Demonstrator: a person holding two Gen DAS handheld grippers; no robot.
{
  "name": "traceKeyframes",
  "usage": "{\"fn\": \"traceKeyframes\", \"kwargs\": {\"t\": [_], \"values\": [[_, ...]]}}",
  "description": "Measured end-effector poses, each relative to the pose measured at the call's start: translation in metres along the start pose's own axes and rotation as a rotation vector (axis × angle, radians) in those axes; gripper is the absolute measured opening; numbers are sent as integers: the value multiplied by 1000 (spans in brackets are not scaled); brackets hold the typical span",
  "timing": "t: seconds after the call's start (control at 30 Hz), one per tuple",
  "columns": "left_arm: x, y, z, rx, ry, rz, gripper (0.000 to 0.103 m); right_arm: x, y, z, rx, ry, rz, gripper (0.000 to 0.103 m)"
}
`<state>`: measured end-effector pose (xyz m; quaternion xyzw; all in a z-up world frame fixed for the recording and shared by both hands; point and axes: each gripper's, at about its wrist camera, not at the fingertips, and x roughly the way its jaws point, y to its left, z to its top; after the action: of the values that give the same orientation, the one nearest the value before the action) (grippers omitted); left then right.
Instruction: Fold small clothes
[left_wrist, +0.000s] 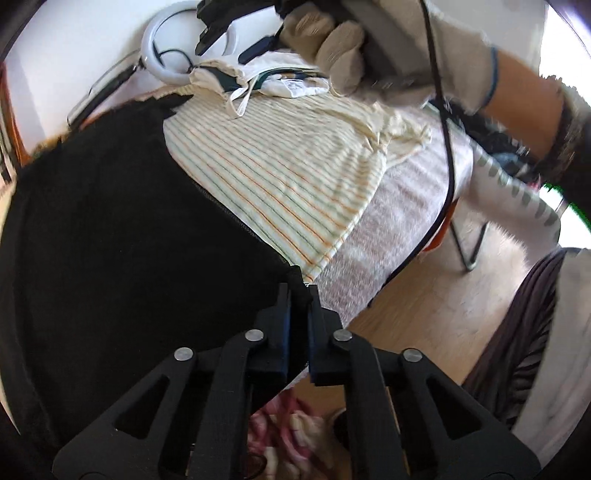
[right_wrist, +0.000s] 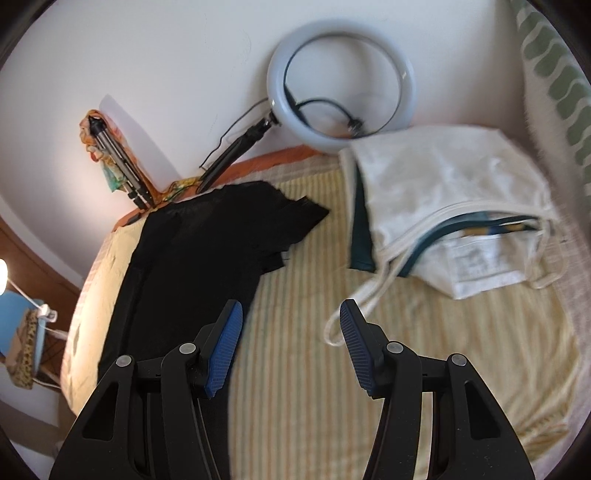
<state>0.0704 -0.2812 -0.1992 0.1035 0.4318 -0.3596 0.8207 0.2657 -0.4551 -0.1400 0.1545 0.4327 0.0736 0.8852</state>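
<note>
two tools, left tool (left_wrist: 298, 295) pinching black garment (left_wrist: 122, 229), right tool (right_wrist: 291, 325) spread

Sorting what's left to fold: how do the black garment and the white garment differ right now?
The black garment lies spread out, one corner pinched by the shut left tool; the white garment sits bunched, untouched. The black is plain; the white has dark teal trim and loose white straps. Both rest on the striped sheet.
</note>
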Motion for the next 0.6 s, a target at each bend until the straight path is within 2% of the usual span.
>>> {"fn": "traceKeyframes", "kwargs": {"t": [0.13, 0.23, 0.47, 0.6], "values": [[-13, 12, 3, -90, -35, -58, 2, 33, 6, 7, 34, 30, 25, 54], [-26, 17, 3, -130, -76, -71, 2, 58, 6, 12, 74, 53, 53, 54], [-36, 34, 1, -247, -113, -129, 2, 113, -12, 27, 245, 93, 121, 54], [-34, 37, 1, -261, -121, -137, 2, 123, -11, 42, 287, 61, 166, 56]]}}
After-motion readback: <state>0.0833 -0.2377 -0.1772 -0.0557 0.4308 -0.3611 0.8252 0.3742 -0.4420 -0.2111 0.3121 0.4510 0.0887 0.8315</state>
